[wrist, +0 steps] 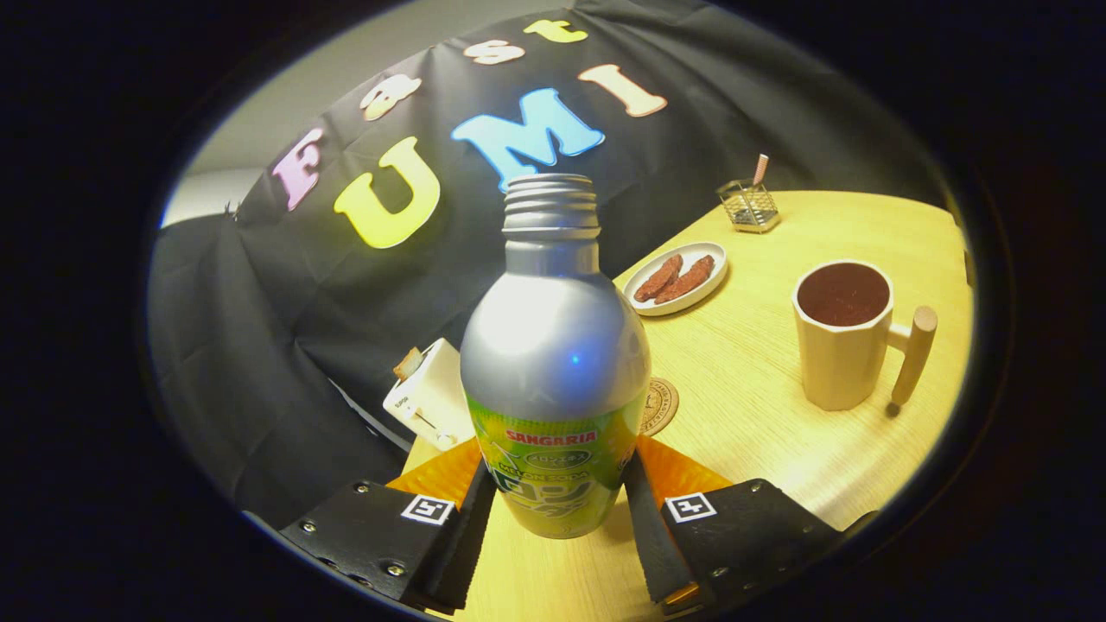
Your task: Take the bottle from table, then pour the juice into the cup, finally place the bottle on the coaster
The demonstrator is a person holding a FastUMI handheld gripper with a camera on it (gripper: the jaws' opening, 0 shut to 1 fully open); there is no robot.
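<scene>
- Here's the gripper (560,505) with its two fingers clamped on the lower body of the bottle (555,371), one pad on each flank — a firm grip low on the label band, presumably so the neck stays free for pouring.
- The bottle rides upright between the fingers, cap off, threaded mouth open at twelve o'clock. Kept vertical, I'd say, so nothing spills in transit.
- The whole scene leans, table (778,432) sloping away — that suggests the gripper itself is canted, the bottle apparently lifted clear, though its base is hard to judge.
- Cup (842,337) sits well off at about two o'clock from the bottle, handle pointing away to the right, dark liquid already inside it.
- Coaster (662,404) peeks out just behind the bottle's right shoulder, at roughly three o'clock — close by, handy for the final set-down.
- Further back: a plate (714,259) of sausages at one o'clock, a small wire holder (748,206) beyond it, a toaster (429,396) at nine o'clock.
- Judging by the filled cup, pouring may be finished; the coaster looks like the next stop.
</scene>
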